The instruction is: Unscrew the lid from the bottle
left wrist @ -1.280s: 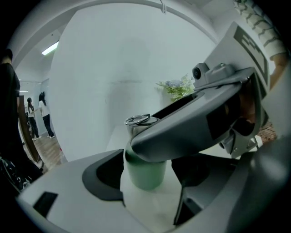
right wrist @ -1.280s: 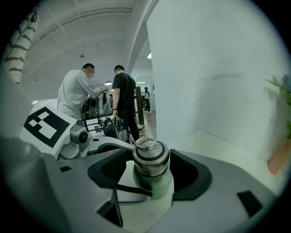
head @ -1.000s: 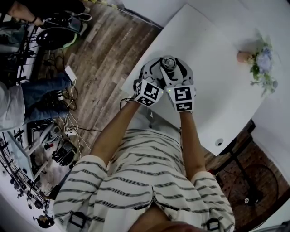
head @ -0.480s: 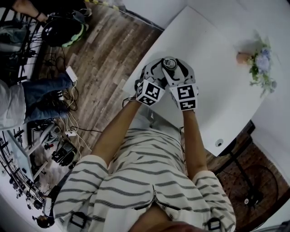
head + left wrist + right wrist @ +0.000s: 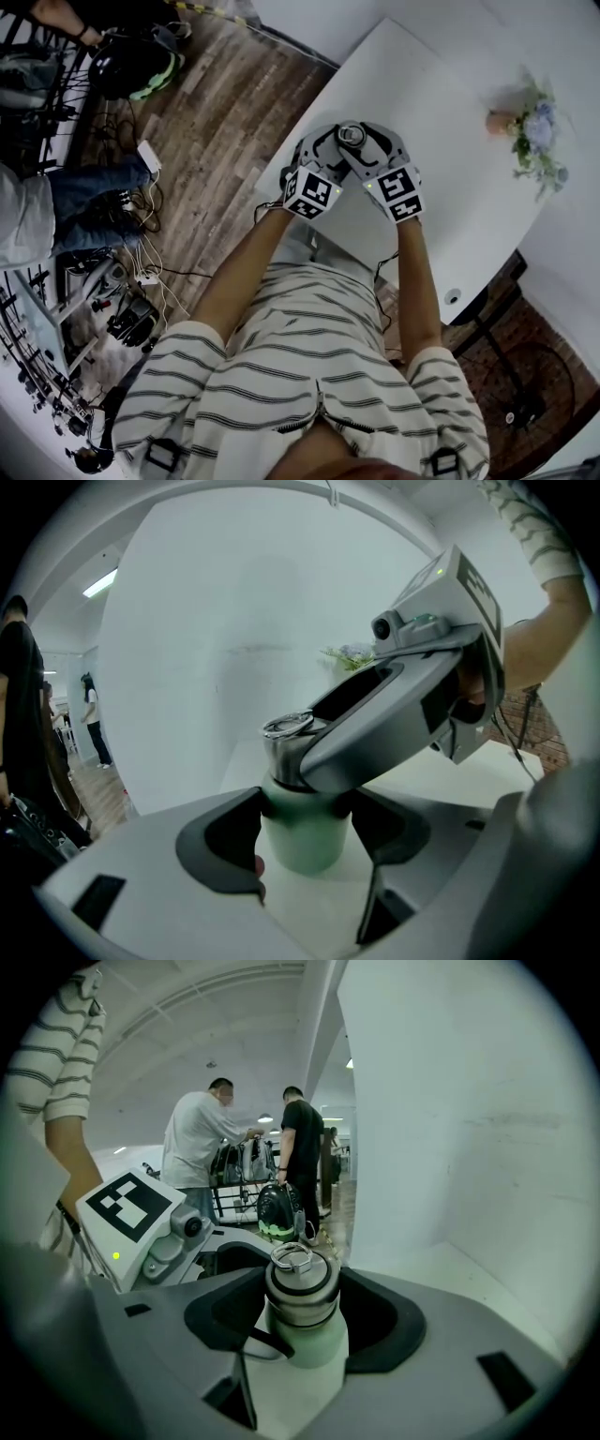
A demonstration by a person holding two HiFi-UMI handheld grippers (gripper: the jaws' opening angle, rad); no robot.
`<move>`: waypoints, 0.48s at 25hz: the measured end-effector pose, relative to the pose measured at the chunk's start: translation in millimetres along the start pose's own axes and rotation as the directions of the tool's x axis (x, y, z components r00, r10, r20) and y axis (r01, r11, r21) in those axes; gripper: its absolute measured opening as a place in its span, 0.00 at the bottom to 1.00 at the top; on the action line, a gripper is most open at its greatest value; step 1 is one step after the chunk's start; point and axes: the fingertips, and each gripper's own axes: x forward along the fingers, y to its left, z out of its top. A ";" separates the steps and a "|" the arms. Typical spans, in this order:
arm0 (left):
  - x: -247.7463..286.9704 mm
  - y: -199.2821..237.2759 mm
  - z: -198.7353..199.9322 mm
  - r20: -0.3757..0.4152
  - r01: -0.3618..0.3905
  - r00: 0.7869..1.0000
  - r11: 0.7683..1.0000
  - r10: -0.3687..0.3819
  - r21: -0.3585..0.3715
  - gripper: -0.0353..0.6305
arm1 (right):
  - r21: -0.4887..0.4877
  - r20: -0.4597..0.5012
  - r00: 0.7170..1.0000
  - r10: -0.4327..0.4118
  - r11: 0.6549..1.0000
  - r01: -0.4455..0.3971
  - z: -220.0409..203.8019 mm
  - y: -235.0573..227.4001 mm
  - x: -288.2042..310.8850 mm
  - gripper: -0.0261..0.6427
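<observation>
Over a white table (image 5: 450, 187), left fingers (image 5: 225, 841) clamp the green bottle (image 5: 302, 841), right fingers (image 5: 384, 1321) its metal lid (image 5: 302, 1286).

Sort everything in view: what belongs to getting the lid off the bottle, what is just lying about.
Belongs to the job:
pale green bottle
metal lid
left hand-held gripper, shut on the bottle
right hand-held gripper, shut on the lid

Lying about:
flowers on the white table
black and green bag and cables on the floor
</observation>
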 end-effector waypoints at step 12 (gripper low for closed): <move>0.3 0.0 -0.3 -0.010 0.000 1.000 1.000 0.000 0.003 0.50 | -0.241 -0.083 0.950 0.302 0.919 -0.313 -0.8 6.3 -1.0 0.43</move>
